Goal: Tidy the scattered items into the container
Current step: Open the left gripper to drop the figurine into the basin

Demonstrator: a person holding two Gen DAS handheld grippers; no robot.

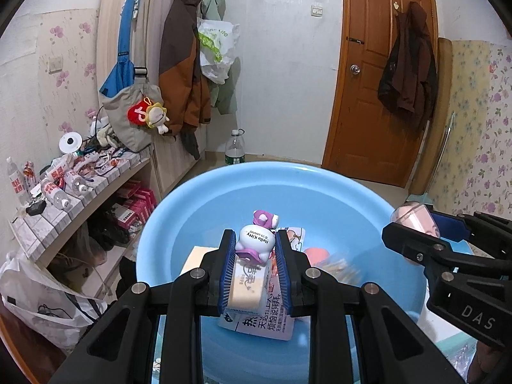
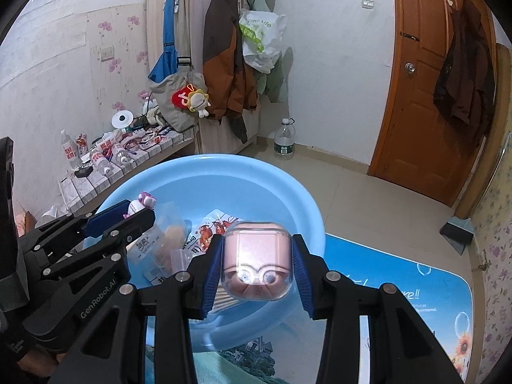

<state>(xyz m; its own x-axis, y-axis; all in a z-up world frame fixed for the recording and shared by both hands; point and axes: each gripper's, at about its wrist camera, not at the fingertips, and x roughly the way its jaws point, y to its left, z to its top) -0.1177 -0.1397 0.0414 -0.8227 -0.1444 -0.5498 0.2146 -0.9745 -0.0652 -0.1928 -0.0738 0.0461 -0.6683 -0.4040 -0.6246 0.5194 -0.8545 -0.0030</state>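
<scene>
A light blue plastic basin (image 1: 224,188) (image 2: 288,192) stands in front of both grippers. My left gripper (image 1: 255,249) is shut on a white and purple Hello Kitty toy (image 1: 257,240) and holds it above the basin's inside. My right gripper (image 2: 257,256) is shut on a pink earbud case in a clear cover (image 2: 256,264), over the basin's near rim. The case also shows in the left wrist view (image 1: 416,219). Several snack packets (image 1: 256,323) (image 2: 217,224) lie in the basin.
A cluttered shelf (image 1: 83,172) with bottles and packets runs along the left wall. Coats and bags (image 1: 185,64) hang on the wall. A water bottle (image 1: 235,150) stands on the floor. A brown door (image 1: 377,80) is at the right. A blue mat (image 2: 400,288) lies under the basin.
</scene>
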